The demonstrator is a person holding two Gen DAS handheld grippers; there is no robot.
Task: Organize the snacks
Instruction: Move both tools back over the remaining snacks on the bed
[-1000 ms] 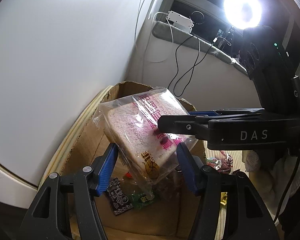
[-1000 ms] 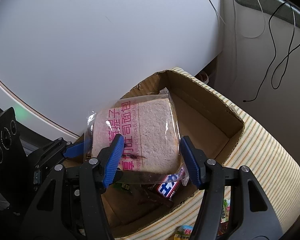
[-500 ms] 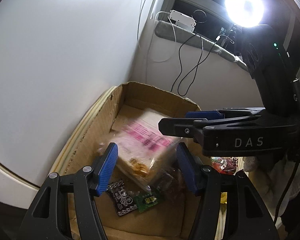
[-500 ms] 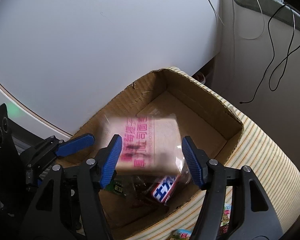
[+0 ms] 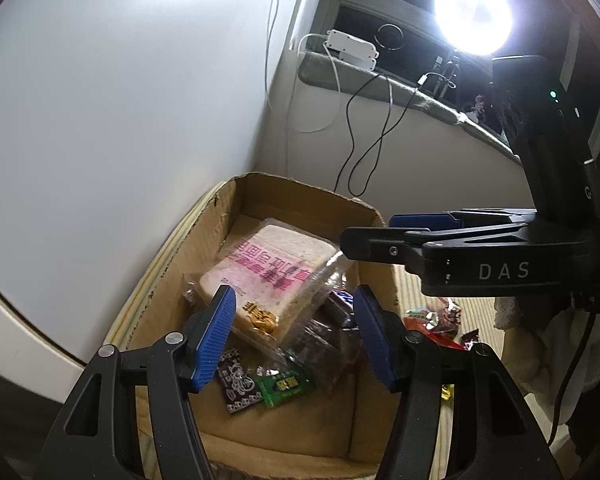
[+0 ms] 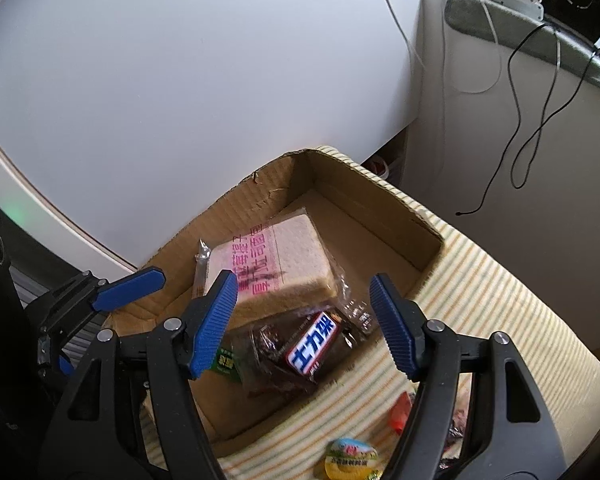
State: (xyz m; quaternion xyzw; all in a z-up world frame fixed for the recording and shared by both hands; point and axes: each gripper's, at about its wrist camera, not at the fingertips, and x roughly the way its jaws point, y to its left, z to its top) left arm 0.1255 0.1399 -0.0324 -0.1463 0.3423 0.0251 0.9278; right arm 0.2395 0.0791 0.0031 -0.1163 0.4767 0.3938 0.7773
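A clear bag of sliced bread with pink print lies inside the open cardboard box, on top of other snacks. My left gripper is open and empty, above the box's near end. My right gripper is open and empty, above the box's near edge. The right gripper also shows in the left wrist view, reaching in from the right. A Snickers bar and dark wrapped snacks lie by the bread.
A black packet and a green packet lie on the box floor. Loose snacks sit on the striped cloth beside the box. A white panel stands behind; cables hang at the wall.
Both grippers held the bread bag above the box a second ago. They opened, the bag dropped into the box, and it now lies there at rest.
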